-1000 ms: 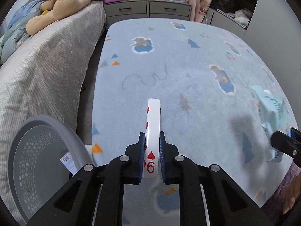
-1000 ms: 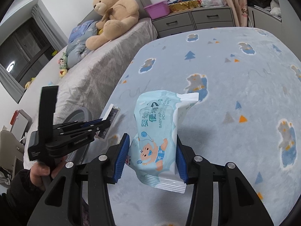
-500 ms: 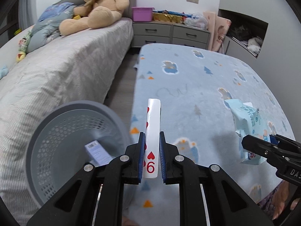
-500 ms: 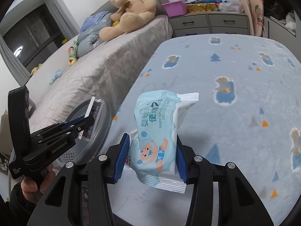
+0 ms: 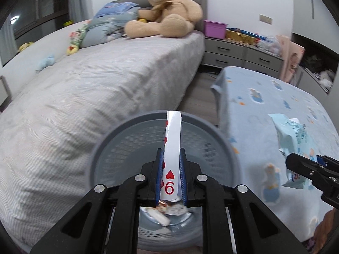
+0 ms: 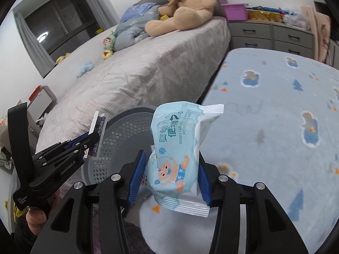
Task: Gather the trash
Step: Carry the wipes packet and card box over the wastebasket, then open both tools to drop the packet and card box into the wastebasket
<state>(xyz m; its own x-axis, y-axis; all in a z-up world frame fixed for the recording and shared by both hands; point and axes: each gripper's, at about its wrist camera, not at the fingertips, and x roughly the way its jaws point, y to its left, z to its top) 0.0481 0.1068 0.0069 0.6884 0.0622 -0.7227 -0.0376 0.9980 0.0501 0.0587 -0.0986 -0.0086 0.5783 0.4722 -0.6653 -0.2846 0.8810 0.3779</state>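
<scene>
Red "6" on clamped card [image 5: 172, 148]

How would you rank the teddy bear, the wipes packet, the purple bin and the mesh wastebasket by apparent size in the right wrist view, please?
1. Mesh wastebasket, partly hidden
2. Wipes packet, enlarged by nearness
3. Teddy bear, close to the packet, so unsure
4. Purple bin

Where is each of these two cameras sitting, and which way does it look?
Left wrist view: sits on the left gripper, looking along its fingers at the playing card they hold over the grey basket; the right gripper shows at the edge.
Right wrist view: sits on the right gripper, looking past its wipes pack; a hand holds the left gripper.
Both share the basket, the grey bed and the teddy bear.
</scene>
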